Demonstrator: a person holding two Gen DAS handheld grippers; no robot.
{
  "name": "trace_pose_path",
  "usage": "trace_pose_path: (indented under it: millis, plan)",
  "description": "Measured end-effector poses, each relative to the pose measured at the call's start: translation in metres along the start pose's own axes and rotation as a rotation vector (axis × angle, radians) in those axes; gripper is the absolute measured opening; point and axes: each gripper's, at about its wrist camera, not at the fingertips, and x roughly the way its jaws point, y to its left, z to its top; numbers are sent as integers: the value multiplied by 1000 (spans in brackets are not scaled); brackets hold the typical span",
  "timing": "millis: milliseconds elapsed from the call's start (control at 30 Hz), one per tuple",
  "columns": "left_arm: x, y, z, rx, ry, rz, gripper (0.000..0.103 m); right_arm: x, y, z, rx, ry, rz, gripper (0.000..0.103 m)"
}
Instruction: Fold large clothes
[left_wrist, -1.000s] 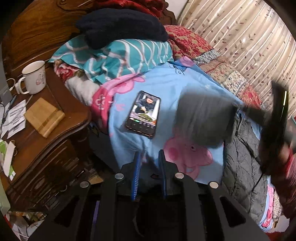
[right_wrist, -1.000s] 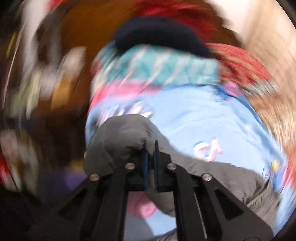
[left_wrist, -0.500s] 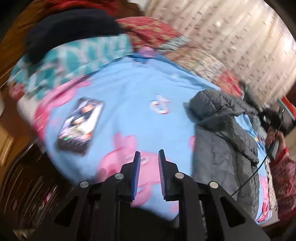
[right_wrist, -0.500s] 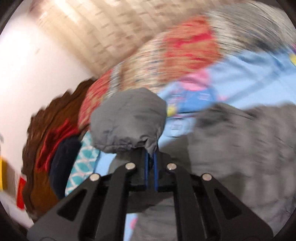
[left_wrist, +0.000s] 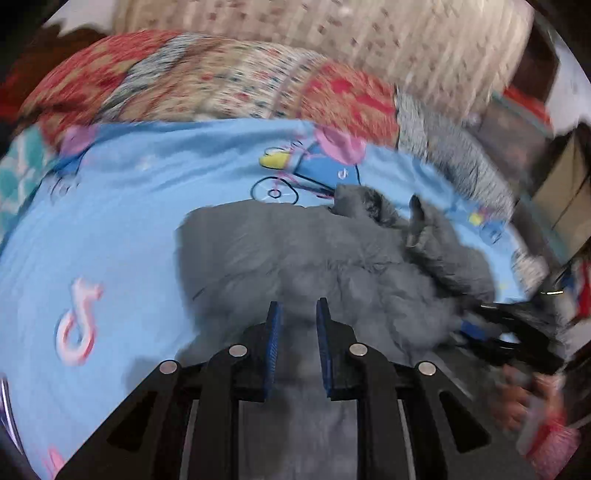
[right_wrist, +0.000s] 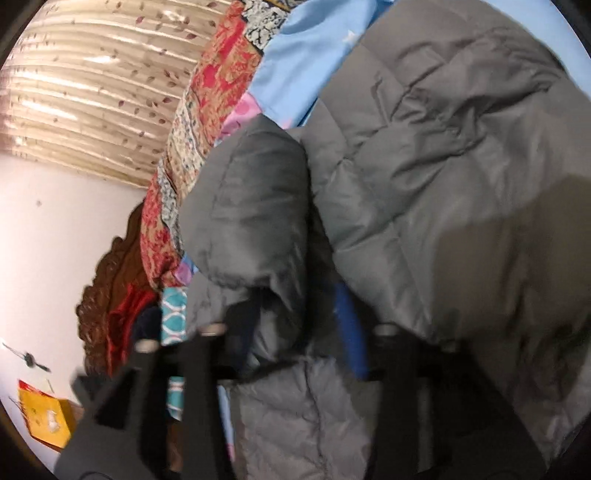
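A grey puffer jacket (left_wrist: 314, 251) lies on the blue cartoon bedsheet (left_wrist: 122, 229). My left gripper (left_wrist: 295, 314) hovers over the jacket's near part, its blue-padded jaws open with nothing between them. In the right wrist view the jacket (right_wrist: 443, 166) fills most of the frame, and its grey sleeve (right_wrist: 251, 221) lies folded over the body. My right gripper (right_wrist: 295, 325) now has its jaws spread wide, the sleeve end lying loose between them. The right gripper also shows at the right edge of the left wrist view (left_wrist: 476, 328), low on the jacket.
A red and beige patterned quilt (left_wrist: 221, 81) lies along the far side of the bed, with a beige curtain (left_wrist: 369, 33) behind. A carved wooden headboard (right_wrist: 110, 280) and a teal pillow (right_wrist: 173, 314) show in the right wrist view. Cardboard boxes (left_wrist: 565, 192) stand right.
My right gripper carried the sleeve across onto the jacket body and opened, letting it go. My left gripper swung right from the phone and nightstand side until it came over the jacket.
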Motion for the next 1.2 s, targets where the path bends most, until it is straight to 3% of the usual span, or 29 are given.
trace_pose_path:
  millis: [33, 100, 167, 233, 300, 467, 533, 633, 667, 800, 900, 933, 1000, 1100, 1167, 1200]
  plan:
    - [28, -6, 3, 37, 37, 80, 19, -11, 6, -1, -49, -27, -51, 59]
    - [66, 2, 3, 50, 107, 167, 20, -43, 19, -5, -189, -120, -207, 59]
    - [81, 13, 1, 20, 123, 197, 19, -69, 46, -10, -369, -207, -276, 59]
    - [80, 17, -1, 3, 113, 178, 20, -72, 71, -12, -479, -214, -269, 59]
    - [76, 13, -3, 15, 102, 183, 19, -60, 105, -13, -560, -184, -194, 59]
    - [74, 11, -8, 59, 94, 201, 20, 20, 182, -28, -723, -36, -80, 59]
    - [75, 14, -6, 45, 97, 193, 20, 59, 188, -25, -700, 57, -97, 59]
    - [78, 16, -5, 32, 101, 197, 20, 97, 151, -8, -557, 158, -204, 58]
    - [79, 17, -5, 32, 101, 200, 19, 91, 127, 4, -472, 125, -258, 51]
    - [83, 15, -8, 50, 91, 214, 20, -2, 50, 32, -285, -159, -361, 50]
    - [87, 11, -9, 61, 85, 233, 19, -43, -9, 38, -204, -165, -510, 51]
    - [87, 10, -9, 62, 85, 234, 20, -52, -22, 37, -188, -153, -516, 51]
    - [81, 4, -9, 69, 83, 219, 20, -73, -27, 30, -218, -169, -523, 51]
    - [65, 1, -12, 63, 56, 192, 20, -97, -6, 18, -296, -245, -465, 51]
    - [52, 2, -14, 48, 31, 171, 19, -101, 2, 20, -302, -283, -424, 62]
    - [48, 2, -15, 42, 24, 167, 20, -98, 2, 22, -299, -277, -415, 63]
